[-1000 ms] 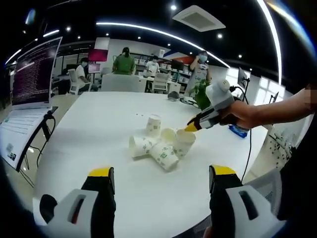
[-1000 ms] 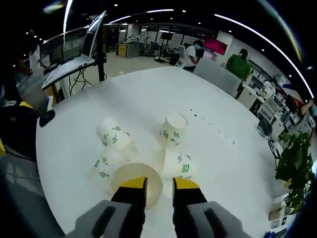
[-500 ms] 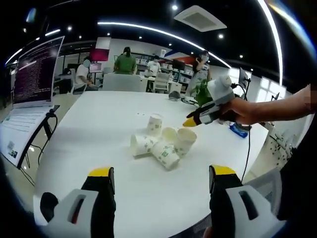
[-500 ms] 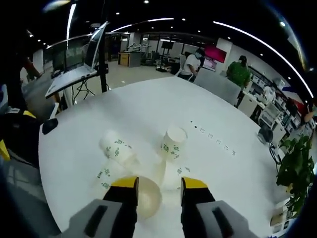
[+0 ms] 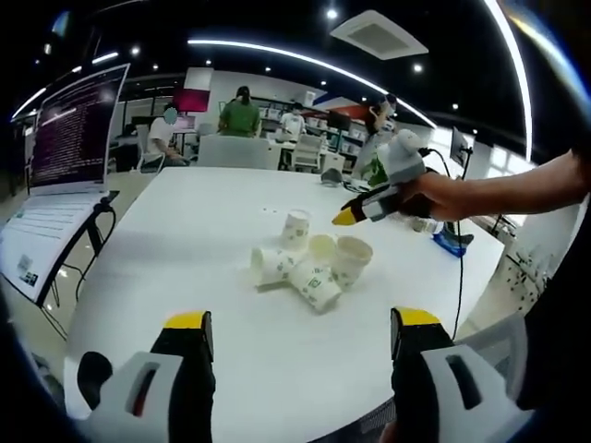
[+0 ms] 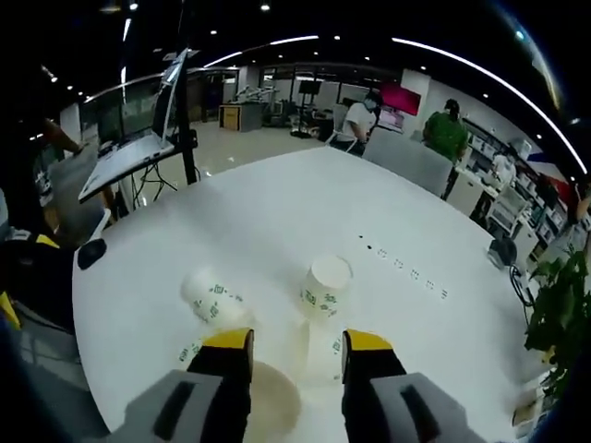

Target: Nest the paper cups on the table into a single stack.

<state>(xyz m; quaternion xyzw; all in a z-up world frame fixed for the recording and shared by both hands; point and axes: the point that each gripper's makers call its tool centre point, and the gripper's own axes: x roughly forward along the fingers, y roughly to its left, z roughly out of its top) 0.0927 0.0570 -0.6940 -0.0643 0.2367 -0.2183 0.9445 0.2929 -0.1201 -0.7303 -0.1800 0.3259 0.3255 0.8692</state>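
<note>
Several white paper cups with green print cluster mid-table. In the left gripper view one cup (image 5: 295,229) stands upside down, two lie on their sides (image 5: 271,265) (image 5: 317,286), and an upright cup (image 5: 351,258) stands at the right. My left gripper (image 5: 302,323) is open, well short of them. A hand holds my right gripper (image 5: 362,210) above the upright cup. In the right gripper view my right gripper (image 6: 297,343) is open above the upright cup's rim (image 6: 277,399), with the upside-down cup (image 6: 324,286) and a lying cup (image 6: 211,295) beyond.
The round white table (image 5: 185,231) has bare room all around the cups. A laptop on a stand (image 5: 65,138) is off its left edge. A blue object (image 5: 452,242) and a cable lie at the far right. People sit at distant desks.
My right gripper's jaws have spread apart and it has risen from the upright cup, which stays on the table. The left gripper has kept its place.
</note>
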